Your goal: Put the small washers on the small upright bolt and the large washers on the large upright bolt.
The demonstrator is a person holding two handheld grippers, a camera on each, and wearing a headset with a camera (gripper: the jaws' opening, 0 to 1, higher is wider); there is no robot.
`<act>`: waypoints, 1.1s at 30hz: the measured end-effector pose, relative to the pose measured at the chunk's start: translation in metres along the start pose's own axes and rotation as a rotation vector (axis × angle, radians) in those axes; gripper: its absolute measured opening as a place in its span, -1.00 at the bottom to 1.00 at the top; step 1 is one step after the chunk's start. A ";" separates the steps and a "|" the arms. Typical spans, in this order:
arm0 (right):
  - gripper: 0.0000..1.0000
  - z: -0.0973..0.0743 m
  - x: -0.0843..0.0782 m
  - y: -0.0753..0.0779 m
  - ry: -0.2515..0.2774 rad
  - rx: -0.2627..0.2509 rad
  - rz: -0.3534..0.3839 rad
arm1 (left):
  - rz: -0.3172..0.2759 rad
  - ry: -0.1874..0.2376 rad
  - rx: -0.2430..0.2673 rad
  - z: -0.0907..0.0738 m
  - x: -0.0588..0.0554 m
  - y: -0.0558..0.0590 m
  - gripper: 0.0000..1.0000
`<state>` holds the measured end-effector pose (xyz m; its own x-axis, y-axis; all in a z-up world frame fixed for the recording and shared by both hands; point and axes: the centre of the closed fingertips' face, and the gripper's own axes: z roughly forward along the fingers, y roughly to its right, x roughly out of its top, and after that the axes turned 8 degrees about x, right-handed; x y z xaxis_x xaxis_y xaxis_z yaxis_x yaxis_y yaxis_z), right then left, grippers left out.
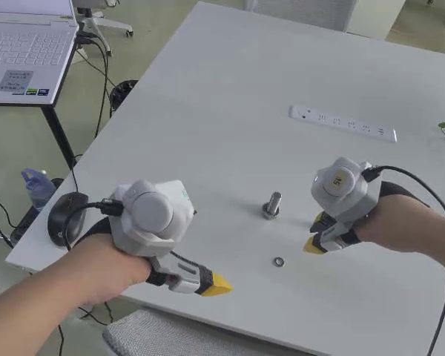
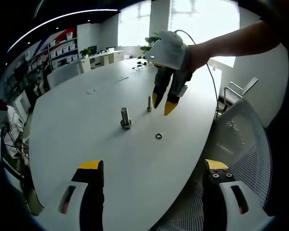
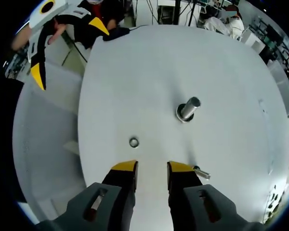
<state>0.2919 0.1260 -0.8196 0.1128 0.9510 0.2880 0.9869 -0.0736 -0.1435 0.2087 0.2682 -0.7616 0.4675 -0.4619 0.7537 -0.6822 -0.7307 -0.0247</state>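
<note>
Your right claw (image 3: 151,168) hangs over the surface (image 1: 230,111) with its jaws a little apart and nothing between them. Your left claw (image 2: 153,166) is spread wide and also empty, low at the bottom left of the head view.

One washer (image 3: 134,142) lies flat on the surface. In the right gripper view it sits just above the left jaw's yellow tip and a touch to its left. In the head view it is at lower centre, below the large bolt (image 1: 272,205), and the right claw is plainly nearer to it than the left.

Lying flat, the washer has no long side to line up with, so I judge you need to bring the right claw's tips down around its rim from above. That means shifting toward the left of the right gripper view first.

The large bolt stands upright above and to the right of the washer there. The small bolt (image 3: 201,173) stands just beside the right jaw tip, close enough that a careless swing could knock it.

I cannot tell from these views whether the washer is a small or a large one
</note>
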 end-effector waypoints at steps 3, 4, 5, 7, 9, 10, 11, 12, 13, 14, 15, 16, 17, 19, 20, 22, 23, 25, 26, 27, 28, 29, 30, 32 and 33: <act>-0.49 0.004 0.002 -0.001 0.004 0.010 -0.001 | 0.000 -0.001 0.001 0.000 0.000 0.000 0.69; -0.49 0.005 0.003 -0.002 0.005 0.011 -0.003 | -0.001 -0.003 0.000 0.001 0.000 0.000 0.69; -0.49 0.005 0.004 -0.001 0.009 0.012 -0.003 | 0.000 -0.005 -0.002 0.001 -0.001 0.000 0.69; -0.49 0.006 0.009 -0.003 0.023 0.017 0.000 | 0.005 -0.008 -0.002 0.001 -0.001 -0.001 0.70; -0.49 0.008 0.011 -0.004 0.027 0.019 -0.002 | 0.002 -0.009 -0.003 0.001 -0.001 -0.001 0.70; -0.49 0.008 0.011 -0.005 0.027 0.019 -0.003 | 0.003 -0.011 -0.005 0.001 -0.001 -0.001 0.70; -0.49 0.010 0.012 -0.006 0.027 0.021 -0.005 | 0.003 -0.012 -0.007 0.002 -0.001 -0.001 0.70; -0.49 0.011 0.013 -0.007 0.029 0.021 -0.006 | 0.004 -0.012 -0.008 0.002 -0.001 -0.001 0.70; -0.49 0.013 0.014 -0.008 0.031 0.023 -0.003 | 0.004 -0.013 -0.008 0.002 -0.001 -0.001 0.70; -0.49 0.014 0.014 -0.010 0.031 0.025 -0.001 | 0.006 -0.014 -0.008 0.003 -0.001 -0.002 0.69; -0.49 0.017 0.013 -0.012 0.030 0.029 0.005 | 0.007 -0.014 -0.009 0.004 -0.002 -0.002 0.69; -0.49 0.019 0.013 -0.013 0.030 0.031 0.007 | 0.009 -0.017 -0.011 0.004 -0.002 -0.001 0.69; -0.49 0.021 0.013 -0.014 0.029 0.032 0.007 | 0.014 -0.020 -0.014 0.005 -0.003 -0.001 0.69; -0.49 0.024 0.013 -0.016 0.023 0.030 0.006 | 0.020 -0.018 -0.014 0.005 -0.002 0.000 0.69; -0.49 0.025 0.013 -0.017 0.024 0.029 0.010 | 0.018 -0.016 -0.015 0.005 -0.002 0.000 0.69; -0.49 0.027 0.015 -0.018 0.029 0.026 0.023 | 0.011 -0.010 -0.016 0.005 -0.001 0.000 0.69; -0.49 0.028 0.015 -0.018 0.030 0.024 0.025 | 0.012 -0.009 -0.016 0.005 -0.001 0.000 0.69; -0.49 0.031 0.016 -0.021 0.028 0.025 0.027 | 0.009 -0.010 -0.019 0.006 -0.001 0.000 0.69; -0.49 0.032 0.016 -0.022 0.024 0.025 0.028 | 0.008 -0.010 -0.020 0.006 -0.002 0.000 0.69; -0.49 0.034 0.017 -0.021 0.024 0.024 0.029 | 0.010 -0.009 -0.020 0.005 -0.002 0.000 0.69; -0.49 0.035 0.017 -0.021 0.025 0.025 0.032 | 0.011 -0.009 -0.021 0.005 -0.001 0.000 0.69; -0.49 0.037 0.018 -0.021 0.026 0.025 0.034 | 0.011 -0.008 -0.022 0.005 -0.001 0.001 0.69; -0.50 0.038 0.018 -0.021 0.027 0.022 0.035 | 0.010 -0.007 -0.021 0.005 -0.001 0.001 0.69; -0.50 0.042 0.018 -0.019 0.025 0.018 0.037 | 0.011 -0.002 -0.020 0.004 0.000 0.000 0.69; -0.50 0.043 0.017 -0.018 0.024 0.016 0.039 | 0.009 -0.003 -0.019 0.004 0.000 0.000 0.69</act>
<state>0.2708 0.1570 -0.8528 0.1544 0.9400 0.3041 0.9796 -0.1057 -0.1706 0.2107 0.2661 -0.7640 0.4630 -0.4699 0.7515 -0.6972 -0.7166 -0.0186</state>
